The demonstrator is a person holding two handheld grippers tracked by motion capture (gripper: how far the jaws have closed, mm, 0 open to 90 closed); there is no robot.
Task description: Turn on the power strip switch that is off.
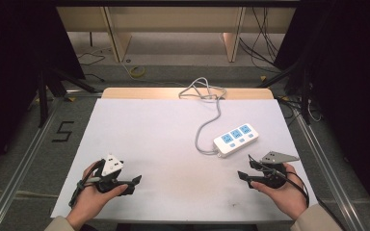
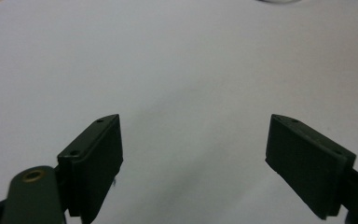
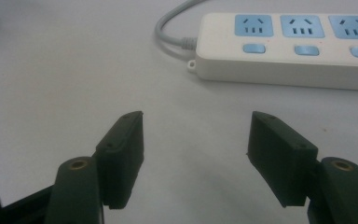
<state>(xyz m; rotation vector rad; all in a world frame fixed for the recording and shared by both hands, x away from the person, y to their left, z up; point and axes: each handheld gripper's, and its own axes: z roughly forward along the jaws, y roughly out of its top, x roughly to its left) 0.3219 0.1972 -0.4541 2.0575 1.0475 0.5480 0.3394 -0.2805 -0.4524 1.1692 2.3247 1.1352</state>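
Observation:
A white power strip (image 1: 236, 138) with three blue sockets lies on the right half of the white table (image 1: 149, 130), and its grey cable (image 1: 203, 130) runs off the far edge. My right gripper (image 1: 245, 167) rests in a hand just in front of the strip, open and empty. In the right gripper view the power strip (image 3: 298, 46) lies a short way beyond the open gripper (image 3: 196, 149). My left gripper (image 1: 134, 183) sits in a hand at the near left, pointing right. In the left gripper view the gripper (image 2: 196, 154) is open over bare table.
The cable is coiled (image 1: 203, 90) at the far edge of the table. Metal rails (image 1: 318, 154) run along both sides of the table. Beyond it are a floor with cables and wooden furniture legs (image 1: 118, 38).

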